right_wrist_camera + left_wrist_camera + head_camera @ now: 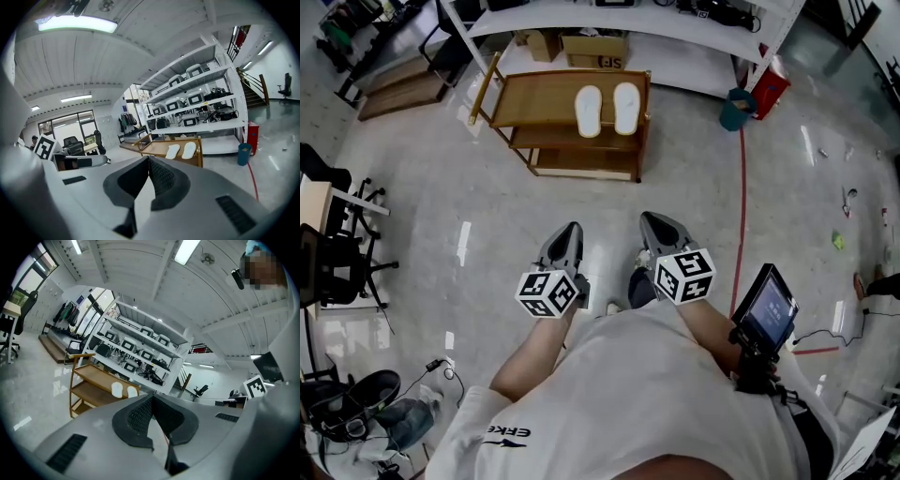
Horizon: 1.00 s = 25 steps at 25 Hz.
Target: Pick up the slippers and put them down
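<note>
Two white slippers [607,110] lie side by side on the top shelf of a low wooden rack [534,98], soles flat. They also show in the left gripper view as slippers [124,390] and in the right gripper view as slippers [181,151]. My left gripper [571,232] and right gripper [649,221] are held side by side in front of the person's body, well short of the rack, pointing toward it. Both have their jaws shut with nothing between them.
A long white shelving unit [675,37] with equipment stands behind the rack. A teal bin [736,109] and a red box [769,89] sit to its right, by a red floor line [742,216]. Office chairs [337,253] stand at the left. A small screen [766,309] hangs at the person's right.
</note>
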Each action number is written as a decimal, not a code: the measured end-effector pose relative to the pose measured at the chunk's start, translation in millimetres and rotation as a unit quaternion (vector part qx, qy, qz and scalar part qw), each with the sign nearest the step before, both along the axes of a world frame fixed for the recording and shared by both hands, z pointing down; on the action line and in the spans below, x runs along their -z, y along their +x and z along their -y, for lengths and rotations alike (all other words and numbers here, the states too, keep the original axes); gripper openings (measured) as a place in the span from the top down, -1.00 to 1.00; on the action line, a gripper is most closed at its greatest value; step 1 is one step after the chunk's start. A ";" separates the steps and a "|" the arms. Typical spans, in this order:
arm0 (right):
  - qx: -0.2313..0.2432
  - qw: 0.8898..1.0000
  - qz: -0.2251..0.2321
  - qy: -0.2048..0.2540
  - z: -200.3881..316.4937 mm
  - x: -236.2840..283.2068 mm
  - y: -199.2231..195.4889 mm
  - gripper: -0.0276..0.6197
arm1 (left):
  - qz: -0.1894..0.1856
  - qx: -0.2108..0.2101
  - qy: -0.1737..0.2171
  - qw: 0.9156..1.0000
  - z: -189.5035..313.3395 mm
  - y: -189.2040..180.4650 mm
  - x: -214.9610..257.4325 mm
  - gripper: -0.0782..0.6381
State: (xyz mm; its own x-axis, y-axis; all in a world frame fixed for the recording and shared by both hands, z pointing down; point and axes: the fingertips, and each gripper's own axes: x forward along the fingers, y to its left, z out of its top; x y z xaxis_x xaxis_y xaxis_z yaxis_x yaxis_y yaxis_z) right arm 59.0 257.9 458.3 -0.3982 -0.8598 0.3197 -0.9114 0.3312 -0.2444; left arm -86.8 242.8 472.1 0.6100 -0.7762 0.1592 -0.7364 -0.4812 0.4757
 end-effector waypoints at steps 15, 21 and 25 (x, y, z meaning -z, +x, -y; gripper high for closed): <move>0.018 1.000 0.017 0.002 160.9 -1.4 77.0 0.90 | 0.036 0.023 -0.004 0.999 151.5 68.8 8.0 0.77; 0.018 1.000 0.022 -0.007 205.0 -10.1 96.1 0.90 | 0.041 0.032 -0.013 0.999 187.4 88.5 5.3 0.77; 0.009 1.000 0.022 -0.016 231.1 -20.7 101.1 0.90 | 0.046 0.031 -0.018 0.998 216.2 91.0 -2.4 0.77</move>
State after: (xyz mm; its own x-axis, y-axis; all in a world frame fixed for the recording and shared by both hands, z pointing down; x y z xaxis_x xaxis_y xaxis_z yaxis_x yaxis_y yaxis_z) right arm 160.2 26.8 479.1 -0.4272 -0.8420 0.3294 -0.8937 0.3381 -0.2950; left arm 4.2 26.6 474.5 0.5431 -0.8045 0.2406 -0.8052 -0.4177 0.4210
